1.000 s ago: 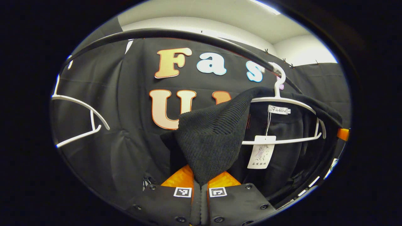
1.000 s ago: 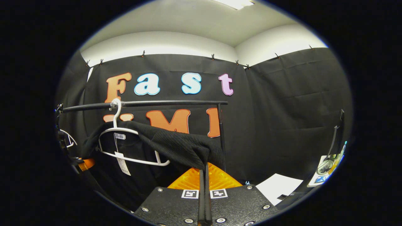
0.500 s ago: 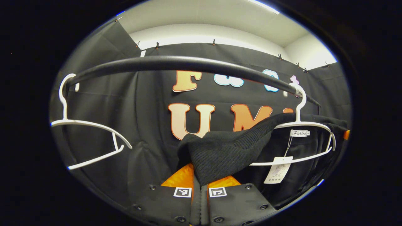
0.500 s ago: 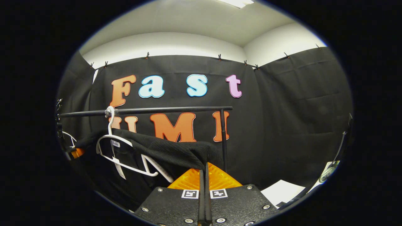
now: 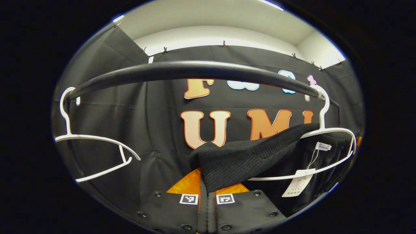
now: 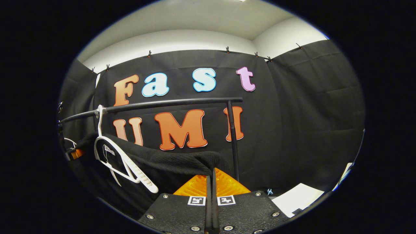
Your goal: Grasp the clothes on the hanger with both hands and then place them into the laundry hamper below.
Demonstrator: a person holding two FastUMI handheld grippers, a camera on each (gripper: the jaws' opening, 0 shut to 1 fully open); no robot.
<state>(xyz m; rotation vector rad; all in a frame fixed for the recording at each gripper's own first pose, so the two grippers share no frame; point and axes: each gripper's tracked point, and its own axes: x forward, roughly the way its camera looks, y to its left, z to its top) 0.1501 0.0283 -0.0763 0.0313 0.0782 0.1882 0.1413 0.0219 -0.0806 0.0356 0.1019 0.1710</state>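
Left gripper view: left gripper (image 5: 207, 187) pinches garment (image 5: 247, 156); hanger (image 5: 325, 136) lies up-right. Right gripper (image 6: 211, 182) pinches other shoulder; hanger up-left. Garment spans between.

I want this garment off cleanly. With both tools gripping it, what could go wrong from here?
The top still drapes over the white hanger, which hooks the rail; pulling may drag or unhook the hanger. In the right gripper view the hanger already sits skewed. Each tool, left and right, pinches only a fold, so fabric could slip.
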